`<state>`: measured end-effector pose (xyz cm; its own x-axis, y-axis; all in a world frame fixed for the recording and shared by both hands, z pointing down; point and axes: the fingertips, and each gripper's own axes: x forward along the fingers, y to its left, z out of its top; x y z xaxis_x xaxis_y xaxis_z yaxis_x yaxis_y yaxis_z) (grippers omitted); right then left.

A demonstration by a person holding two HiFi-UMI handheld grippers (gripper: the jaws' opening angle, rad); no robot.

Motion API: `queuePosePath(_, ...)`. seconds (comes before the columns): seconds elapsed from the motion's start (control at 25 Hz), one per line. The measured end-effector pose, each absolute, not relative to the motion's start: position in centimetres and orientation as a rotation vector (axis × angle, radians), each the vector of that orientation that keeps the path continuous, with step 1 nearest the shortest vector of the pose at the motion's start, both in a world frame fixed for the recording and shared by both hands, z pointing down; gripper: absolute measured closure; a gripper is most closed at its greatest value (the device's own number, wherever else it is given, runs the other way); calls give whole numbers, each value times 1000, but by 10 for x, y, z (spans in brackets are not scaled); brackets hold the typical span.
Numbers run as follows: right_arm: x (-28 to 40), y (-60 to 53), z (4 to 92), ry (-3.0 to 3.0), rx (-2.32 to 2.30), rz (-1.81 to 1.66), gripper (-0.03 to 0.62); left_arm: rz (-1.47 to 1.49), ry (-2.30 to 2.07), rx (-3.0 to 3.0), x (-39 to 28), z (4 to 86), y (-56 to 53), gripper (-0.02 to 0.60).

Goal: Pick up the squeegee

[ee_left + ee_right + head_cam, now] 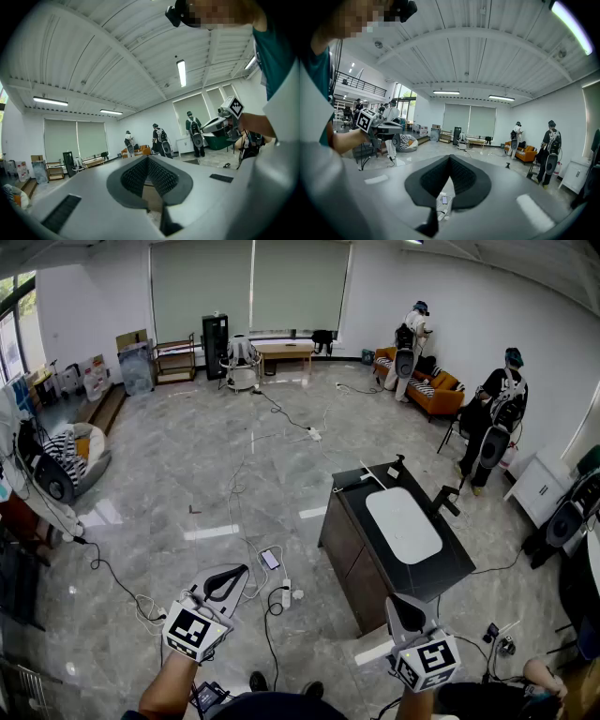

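Head view: left tool (232, 577) and right tool (401, 607) both closed, empty, short of dark surface (352, 495). Squeegee not clearly made out; locate it, then open jaws before reaching.

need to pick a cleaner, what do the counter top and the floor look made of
Counter top: black, smooth with a dull sheen, likely stone or laminate; can't tell which. Floor: grey polished tile or stone, judging by cloudy veining and bright reflections.

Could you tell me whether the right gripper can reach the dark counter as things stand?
Probably yes: the right gripper hangs just short of the dark counter's near end, with nothing between them.
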<state>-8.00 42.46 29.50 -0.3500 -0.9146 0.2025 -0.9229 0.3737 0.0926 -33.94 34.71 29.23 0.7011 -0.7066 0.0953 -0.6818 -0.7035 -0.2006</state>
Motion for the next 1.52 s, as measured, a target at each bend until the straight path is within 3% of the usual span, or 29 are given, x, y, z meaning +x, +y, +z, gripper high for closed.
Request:
queuePosePath(1.04,-139,370,301,-2413,1730,83,585,-237,1029,-2829,-387,310,286,575)
queuePosePath(1.52,-84,289,311,-2469,1667,103,585,-288,1088,-2820,-333,323,224,575)
